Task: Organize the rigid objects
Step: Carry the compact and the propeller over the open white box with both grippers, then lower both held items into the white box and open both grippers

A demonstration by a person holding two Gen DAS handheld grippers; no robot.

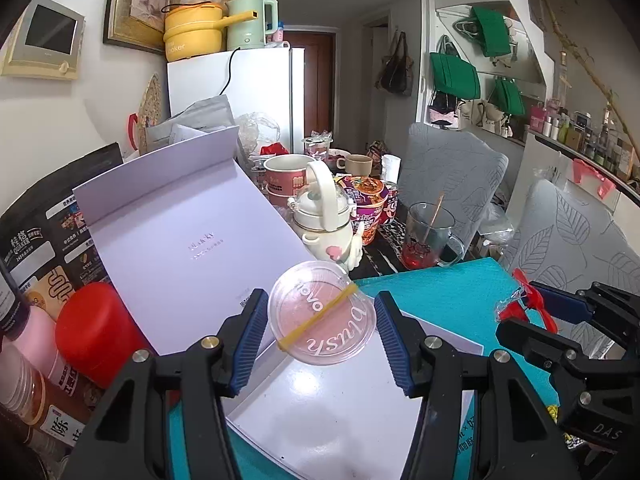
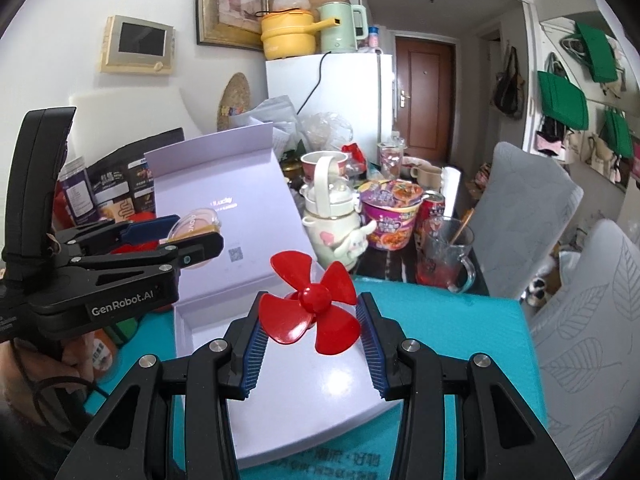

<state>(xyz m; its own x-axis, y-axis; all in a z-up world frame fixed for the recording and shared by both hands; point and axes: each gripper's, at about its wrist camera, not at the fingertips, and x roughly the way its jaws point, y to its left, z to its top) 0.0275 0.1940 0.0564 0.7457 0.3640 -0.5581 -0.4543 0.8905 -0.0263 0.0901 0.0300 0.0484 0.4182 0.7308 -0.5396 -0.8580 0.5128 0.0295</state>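
My left gripper (image 1: 320,312) is shut on a round clear blush compact (image 1: 322,314) with a yellow rubber band, held above the open white box (image 1: 320,408). It also shows in the right wrist view (image 2: 196,226). My right gripper (image 2: 310,316) is shut on a red plastic fan propeller (image 2: 310,304), held over the same box's tray (image 2: 320,392). From the left wrist view the right gripper (image 1: 528,308) sits at the right with the propeller (image 1: 520,304) in it. The box lid (image 1: 180,240) stands open, leaning back to the left.
The box rests on a teal mat (image 1: 448,300). Behind it stand a white kettle-shaped bottle (image 1: 326,220), an instant noodle cup (image 1: 372,204), a glass mug (image 1: 430,240) and bowls. A red-capped bottle (image 1: 96,332) and snack bags (image 1: 44,240) are at left. Grey chairs (image 1: 560,232) stand at right.
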